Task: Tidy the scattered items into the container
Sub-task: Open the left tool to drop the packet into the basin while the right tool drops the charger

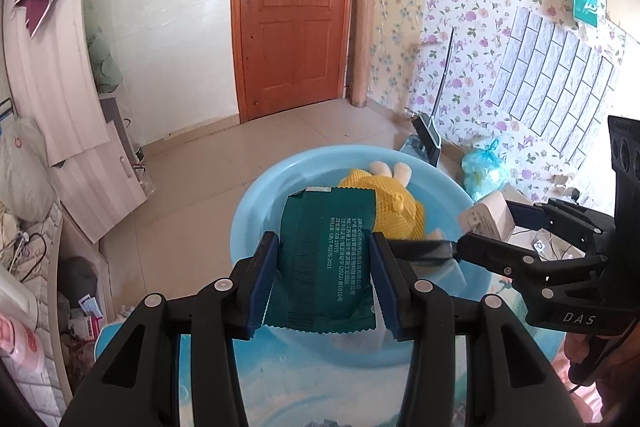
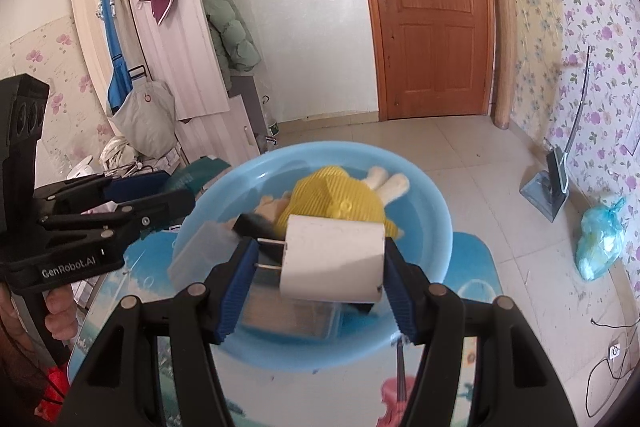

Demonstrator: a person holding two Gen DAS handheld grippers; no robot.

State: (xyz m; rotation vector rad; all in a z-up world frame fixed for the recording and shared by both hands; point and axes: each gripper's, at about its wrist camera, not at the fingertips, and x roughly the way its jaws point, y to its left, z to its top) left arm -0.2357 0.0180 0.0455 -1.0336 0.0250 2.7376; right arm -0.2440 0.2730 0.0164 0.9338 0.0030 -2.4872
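A light blue basin (image 1: 256,203) (image 2: 436,211) stands on a small printed table (image 2: 472,259). Inside it lies a doll in a yellow knit dress (image 1: 396,207) (image 2: 340,195), along with a clear box (image 2: 288,315) and a dark item. My left gripper (image 1: 324,263) is shut on a dark green packet (image 1: 328,259) held over the basin's near side. My right gripper (image 2: 320,263) is shut on a white plug adapter (image 2: 332,259) (image 1: 488,219), above the basin's near rim. Each gripper shows in the other's view: the right gripper (image 1: 480,227) at right, the left gripper (image 2: 160,195) at left with the green packet (image 2: 200,173).
A brown door (image 1: 296,7) and flowered wall (image 1: 500,39) lie beyond the tiled floor. A blue plastic bag (image 2: 600,243) and a dustpan (image 2: 548,187) sit by the wall. Wardrobe panels, bags and clutter (image 2: 140,123) crowd the left side. A hand (image 2: 60,311) holds the left gripper's handle.
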